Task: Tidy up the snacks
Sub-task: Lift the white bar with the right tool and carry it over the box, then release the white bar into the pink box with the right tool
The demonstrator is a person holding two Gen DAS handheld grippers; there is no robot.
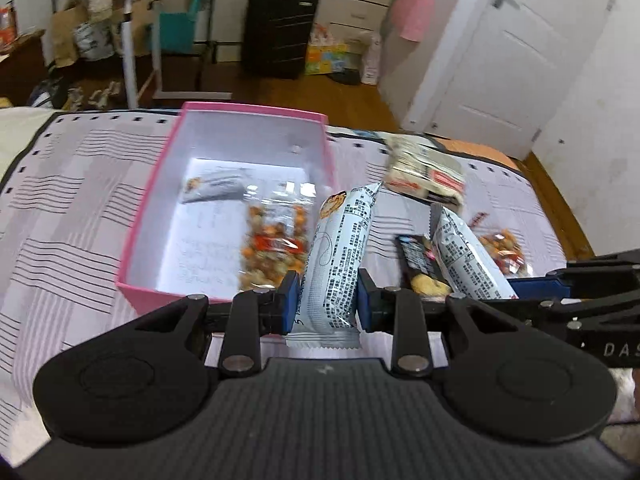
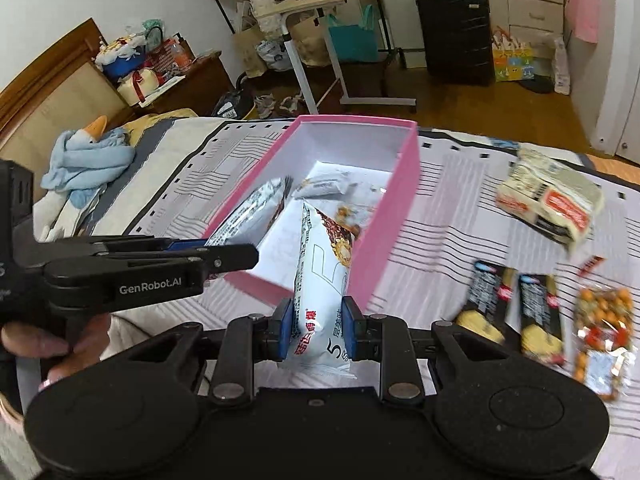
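Each gripper carries one long white snack packet toward the pink box point(image 1: 228, 216) that stands open on the bed point(image 1: 72, 184), and the coming move turns on how each packet lies against the box's opening.

The left gripper point(image 1: 327, 300) has its fingers closed on a white packet point(image 1: 340, 248) near the packet's lower end. The long axis of this packet runs forward and a little up from the fingers, and its far tip is just at the right wall of the box, near the box's front right corner. So the box lies ahead and to the left of these fingers.

The right gripper point(image 2: 317, 328) also has its fingers closed, on a second white packet point(image 2: 324, 272) with a number printed on it. In the right wrist view this packet points straight ahead, over the near wall of the box, with its far tip already above the inside. I judge that the right hand is better lined up for a drop, while the left must go a little more to the left.

Inside the box there is already a small white packet point(image 1: 214, 188) and a clear bag of mixed nuts point(image 1: 272, 244). More snacks lie on the bed toward its right edge: two dark packets point(image 2: 516, 308), another nut bag point(image 2: 604, 324) and a bundle of beige packs point(image 2: 552, 200).
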